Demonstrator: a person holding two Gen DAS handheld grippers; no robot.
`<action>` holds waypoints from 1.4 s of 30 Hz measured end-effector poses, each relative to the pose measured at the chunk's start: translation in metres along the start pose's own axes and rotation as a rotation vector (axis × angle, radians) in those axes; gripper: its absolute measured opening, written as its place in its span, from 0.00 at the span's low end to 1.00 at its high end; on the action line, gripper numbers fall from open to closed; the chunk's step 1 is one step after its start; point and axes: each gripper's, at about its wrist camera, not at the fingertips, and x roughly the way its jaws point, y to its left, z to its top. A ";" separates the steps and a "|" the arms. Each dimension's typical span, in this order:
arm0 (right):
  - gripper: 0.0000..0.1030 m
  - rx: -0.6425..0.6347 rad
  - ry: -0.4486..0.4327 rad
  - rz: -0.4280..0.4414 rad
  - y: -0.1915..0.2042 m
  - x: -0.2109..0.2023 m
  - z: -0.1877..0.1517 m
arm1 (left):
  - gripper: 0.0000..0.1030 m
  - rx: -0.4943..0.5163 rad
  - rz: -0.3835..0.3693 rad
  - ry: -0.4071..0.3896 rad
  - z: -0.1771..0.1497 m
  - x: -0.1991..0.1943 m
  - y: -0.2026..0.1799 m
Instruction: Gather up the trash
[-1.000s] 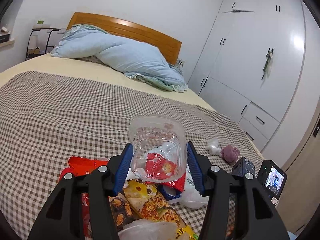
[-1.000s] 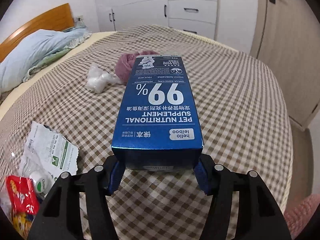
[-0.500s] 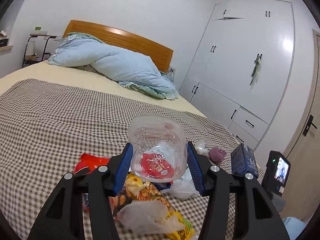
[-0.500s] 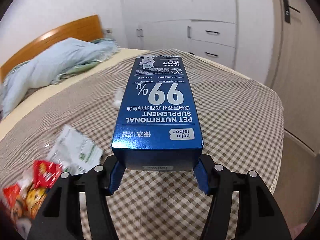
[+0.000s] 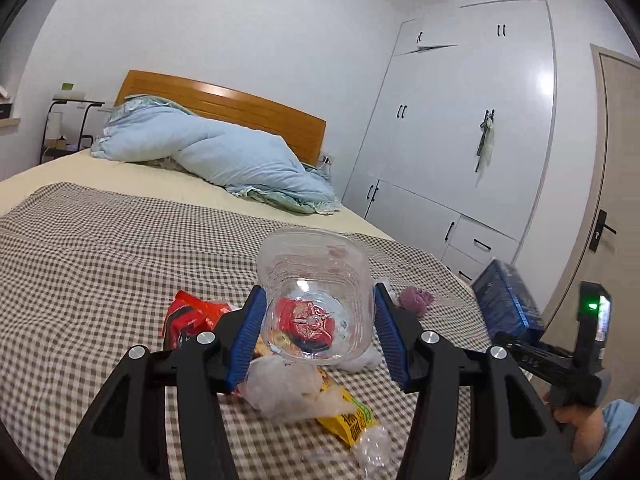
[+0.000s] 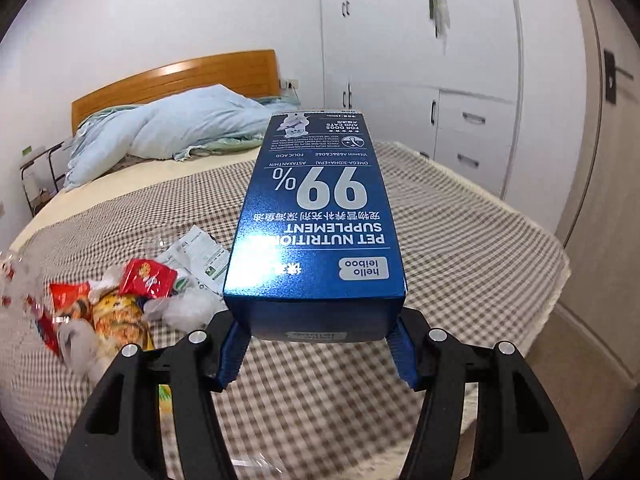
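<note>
Trash (image 5: pixel 304 384) sits in a crinkled heap on the bed (image 5: pixel 100 264), on its brown-and-white checked cover near the foot edge: glossy red wrappers (image 5: pixel 192 316), a yellow printed snack bag (image 5: pixel 352 420), cloudy clear plastic film, and in the right view a white printed paper pack (image 6: pixel 200 252) lying flat at the far side of the heap. Up front, the left gripper (image 5: pixel 320 332) has its blue ribbed fingers (image 5: pixel 248 336) clamped on a clear plastic cup (image 5: pixel 316 292), ridged and rounded-square, lying on its side with the base toward the camera; through the clear base only the red wrapper behind it shows, and what the cup holds, if anything, I cannot tell. It hangs above the heap, pointing slightly down toward the headboard. Over on the right, the right gripper (image 6: pixel 316 356) has its fingers (image 6: pixel 404 356) pressed on both sides of a long, shiny blue cardboard box (image 6: pixel 320 220) with white print, held out flat and lengthwise over the cover, closed at the near end. From the left view that box (image 5: pixel 508 300) shows at the bed's right edge, with a purple knitted lump (image 5: pixel 416 300) on the cover just beside it. A hand (image 5: pixel 580 428) with a light blue sleeve grips the right handle low at the frame's corner.
</note>
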 end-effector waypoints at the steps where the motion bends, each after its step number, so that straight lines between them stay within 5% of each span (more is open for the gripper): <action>1: 0.57 -0.010 -0.008 0.001 -0.001 -0.005 -0.003 | 0.50 0.000 -0.006 -0.001 -0.002 -0.006 0.001; 14: 0.57 -0.135 -0.016 0.079 0.001 -0.061 -0.048 | 0.50 -0.031 -0.030 -0.035 -0.027 -0.067 -0.004; 42: 0.57 -0.265 -0.037 0.247 -0.011 -0.154 -0.110 | 0.50 0.114 0.025 0.065 -0.069 -0.145 -0.048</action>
